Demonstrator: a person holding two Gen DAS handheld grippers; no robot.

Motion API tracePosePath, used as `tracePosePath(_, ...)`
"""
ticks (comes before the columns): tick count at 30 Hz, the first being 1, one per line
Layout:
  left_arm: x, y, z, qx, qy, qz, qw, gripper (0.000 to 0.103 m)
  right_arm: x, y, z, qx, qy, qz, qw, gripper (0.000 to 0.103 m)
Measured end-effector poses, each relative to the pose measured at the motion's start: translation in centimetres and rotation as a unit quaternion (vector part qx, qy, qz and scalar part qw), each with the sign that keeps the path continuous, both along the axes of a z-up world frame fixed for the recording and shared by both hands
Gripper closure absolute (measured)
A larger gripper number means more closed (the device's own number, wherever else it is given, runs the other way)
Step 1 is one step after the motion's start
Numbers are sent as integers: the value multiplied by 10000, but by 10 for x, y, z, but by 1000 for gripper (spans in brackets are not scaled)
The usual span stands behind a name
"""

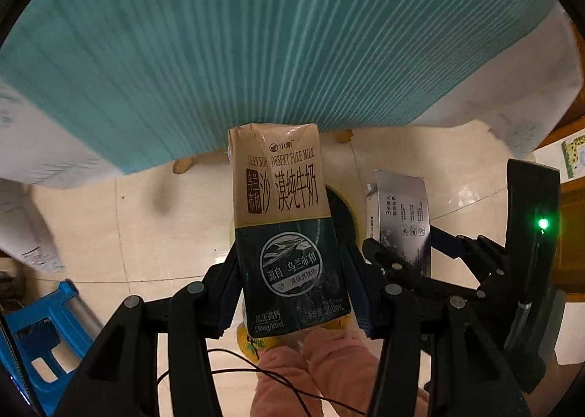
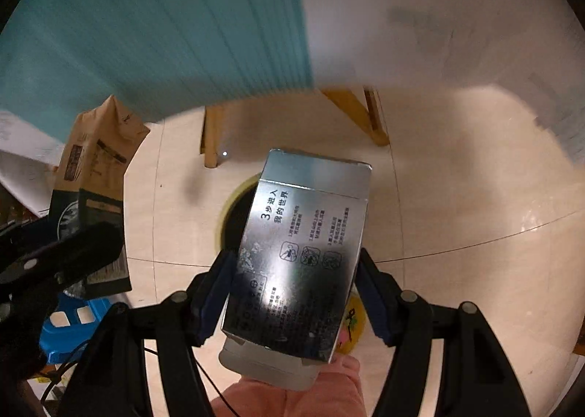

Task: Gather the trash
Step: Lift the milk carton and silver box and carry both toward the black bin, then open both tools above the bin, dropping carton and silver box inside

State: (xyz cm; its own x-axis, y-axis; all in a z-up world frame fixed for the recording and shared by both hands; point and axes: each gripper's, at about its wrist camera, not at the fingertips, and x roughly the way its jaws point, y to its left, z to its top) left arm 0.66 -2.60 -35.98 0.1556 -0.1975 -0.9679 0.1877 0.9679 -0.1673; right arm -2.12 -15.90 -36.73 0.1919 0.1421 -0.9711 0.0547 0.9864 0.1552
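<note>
The left tongs (image 1: 292, 292) pinch one milk carton (image 1: 283, 219) by its dark lower half, blue pads pressed to both sides. The carton's long axis runs straight out along the fingers, its folded tan top pointing away toward the floor. The right tongs (image 2: 294, 292) clamp one silver box (image 2: 303, 252) the same way, long axis along the fingers, its flap end pointing away. Both hang right above the one yellow-rimmed bin (image 2: 234, 219) on the tiled floor (image 2: 457, 197), the carton to the left of the bin, the box over its opening. Beyond the bin stand two wooden legs (image 2: 212, 135) under a teal cloth (image 2: 164, 22). One blue stool (image 1: 44, 336) sits left of the bin.
</note>
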Motion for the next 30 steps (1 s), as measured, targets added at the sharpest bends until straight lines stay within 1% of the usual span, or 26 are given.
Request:
tracePosePath(4,5,-6,-31,45,-16,-19,10000,52,7,-9,-38,172,43,-77,9998,36)
tracePosePath(5,6,-8,-39,48,14,-26,10000,50,8,-10,-45,216,54,-79,9997,36)
tracePosePath(6,6,-10,-44,69,52,-33,10000,43,10,-11,-53,278,72,-80,9996,36)
tracePosePath(10,2,-16,-54,131,59,6,9999,31,14,-10,-73,412,135,-81,9990,33)
tracePosePath(11,4,-15,-55,162,71,28,9998,22,16,-9,-77,435,165,-75,9989,33)
tracePosePath(12,5,-11,-54,195,73,58,9998,19,17,-8,-81,460,226,-62,9987,33)
tracePosePath(15,9,-7,-50,234,75,137,9996,18,19,-4,-87,403,275,-36,9988,32)
tracePosePath(20,8,-4,-40,295,-3,195,9994,18,17,-1,-80,402,269,-111,9988,30)
tracePosePath(22,8,0,-35,296,-15,213,9993,18,15,-3,-78,412,244,-158,9987,26)
tracePosePath(26,6,10,-15,281,-74,288,9992,17,14,-3,-69,397,196,-180,9989,26)
tracePosePath(30,0,13,14,201,-135,387,9990,17,10,-2,-48,394,170,-163,9989,26)
